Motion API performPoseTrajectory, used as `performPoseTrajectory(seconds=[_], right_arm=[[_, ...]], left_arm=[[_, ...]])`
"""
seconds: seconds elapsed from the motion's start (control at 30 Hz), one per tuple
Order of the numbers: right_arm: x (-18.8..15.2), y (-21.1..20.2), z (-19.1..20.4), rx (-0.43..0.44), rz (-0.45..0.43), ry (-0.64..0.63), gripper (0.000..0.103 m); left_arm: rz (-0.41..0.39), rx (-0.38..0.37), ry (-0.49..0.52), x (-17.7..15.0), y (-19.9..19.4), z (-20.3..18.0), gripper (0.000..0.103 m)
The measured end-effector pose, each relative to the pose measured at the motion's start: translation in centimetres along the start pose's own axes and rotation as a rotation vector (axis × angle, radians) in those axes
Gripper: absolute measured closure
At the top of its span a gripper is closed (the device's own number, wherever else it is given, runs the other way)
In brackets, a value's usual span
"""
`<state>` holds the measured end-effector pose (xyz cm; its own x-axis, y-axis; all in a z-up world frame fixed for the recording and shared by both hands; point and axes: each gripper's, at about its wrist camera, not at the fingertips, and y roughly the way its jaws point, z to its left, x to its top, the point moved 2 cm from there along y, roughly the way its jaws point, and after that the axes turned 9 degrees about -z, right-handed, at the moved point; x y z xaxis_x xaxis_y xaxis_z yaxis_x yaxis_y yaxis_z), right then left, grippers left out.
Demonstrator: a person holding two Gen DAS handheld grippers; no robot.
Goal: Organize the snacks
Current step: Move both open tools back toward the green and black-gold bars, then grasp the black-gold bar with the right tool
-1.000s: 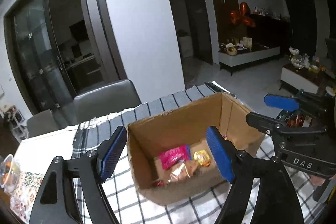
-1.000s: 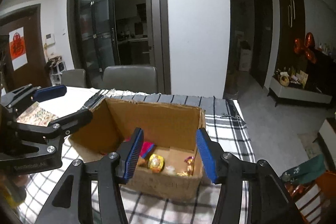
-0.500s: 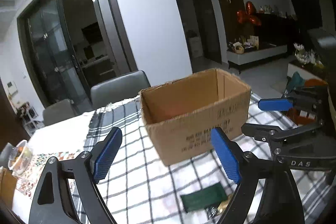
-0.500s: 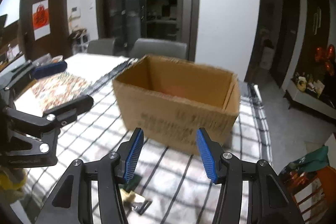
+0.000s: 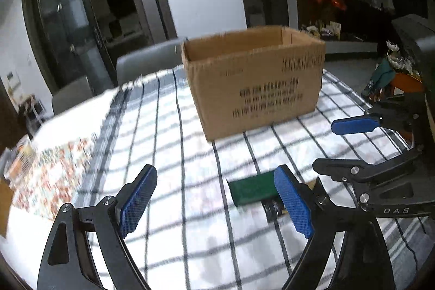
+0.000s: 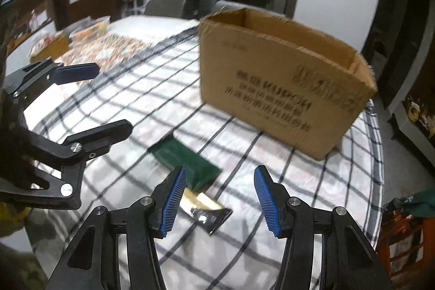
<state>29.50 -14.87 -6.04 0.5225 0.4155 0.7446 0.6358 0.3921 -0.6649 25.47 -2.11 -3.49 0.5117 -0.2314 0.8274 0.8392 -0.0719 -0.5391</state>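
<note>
One cardboard box stands open-topped on the checked tablecloth, and two snack packs lie on the cloth on its near side: one flat dark green packet and one shiny gold-and-black packet touching its near end. The green packet's long axis runs from far left to near right in the right wrist view, its far end pointing away from the box toward the left side of the table. The left gripper has its jaws wide apart and empty, over bare cloth just left of the green packet. The right gripper stands about half open with nothing between its pads, the shiny packet lying just below its left finger. The box is apart from both packets. Further left lie a patterned floral mat and some blurred containers; grey chairs stand at the far edge.
</note>
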Motion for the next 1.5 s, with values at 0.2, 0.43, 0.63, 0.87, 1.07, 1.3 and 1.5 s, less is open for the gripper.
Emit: performPoseTrajectory(seconds=[0.2,0.43,0.63,0.87,1.07,1.3,1.5], right_arm=[[-1.0,1.6,1.0,0.068,0.09,-0.063,0.05],[-2.7,3.6,1.5,0.184,0.198,-0.149,0.05],[-3.1,5.1,1.7,0.254,0.232,-0.202,0.05],[-3.2,6.7,2.3,0.298,0.267,-0.266,0.05],[-3.4,7.5,2.3,0.308,0.274,-0.239,0.051],[-3.8,7.0,1.9,0.28,0.288,-0.144,0.06],[-5.4,4.7,2.8,0.251,0.301,-0.115,0.062]], left_arm=[[0.063,0.048,-0.039,-1.9,0.7,0.2,0.015],[0.148,0.047,-0.069,-4.3,1.8,-1.0,0.015],[0.195,0.038,-0.154,-5.2,2.5,-0.9,0.015],[0.232,0.035,-0.205,-5.8,3.3,-0.6,0.015],[0.24,0.041,-0.224,-5.9,3.4,-0.2,0.015],[0.243,0.035,-0.233,-5.9,3.3,0.0,0.015],[0.225,0.027,-0.207,-5.8,2.5,-0.4,0.015]])
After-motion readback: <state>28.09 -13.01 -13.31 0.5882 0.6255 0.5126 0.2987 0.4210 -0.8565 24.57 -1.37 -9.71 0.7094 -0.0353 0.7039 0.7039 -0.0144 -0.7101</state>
